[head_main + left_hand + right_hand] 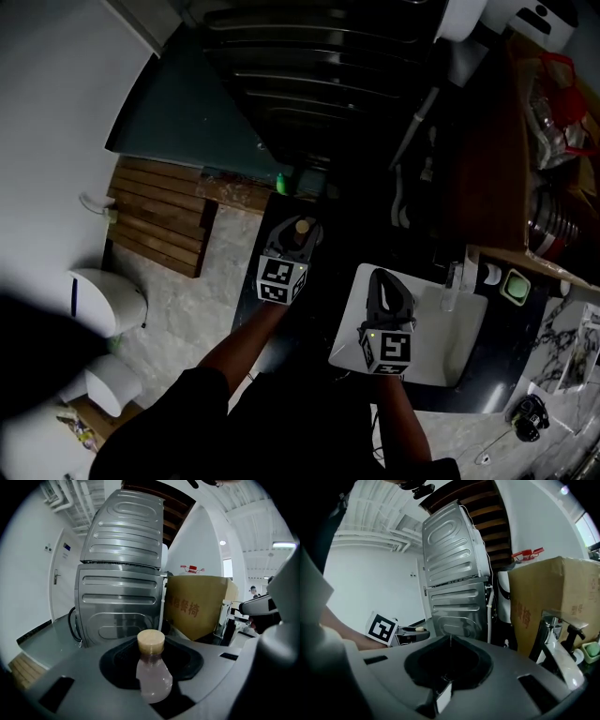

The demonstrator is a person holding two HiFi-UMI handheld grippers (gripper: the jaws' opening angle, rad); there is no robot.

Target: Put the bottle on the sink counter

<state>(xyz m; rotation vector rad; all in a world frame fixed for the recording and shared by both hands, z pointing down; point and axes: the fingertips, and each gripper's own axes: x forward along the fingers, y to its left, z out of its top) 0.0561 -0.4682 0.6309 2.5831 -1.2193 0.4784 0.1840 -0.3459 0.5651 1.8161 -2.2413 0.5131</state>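
Note:
A small clear bottle (153,679) with a tan cap (151,641) and pale pinkish liquid stands upright between the jaws of my left gripper (153,667), which is shut on its body. In the head view the left gripper (298,234) holds the bottle's cap (302,226) above the dark counter (281,314) left of the white sink (464,352). My right gripper (381,278) hovers over the sink's left part. In its own view the right gripper (450,641) has its jaws together with nothing between them.
A chrome faucet (555,634) rises at the sink's back edge, with a green sponge (516,286) beside it. A ribbed metal appliance (122,583) and a cardboard box (199,604) stand ahead. A toilet (103,300) and a wooden mat (159,216) lie on the floor to the left.

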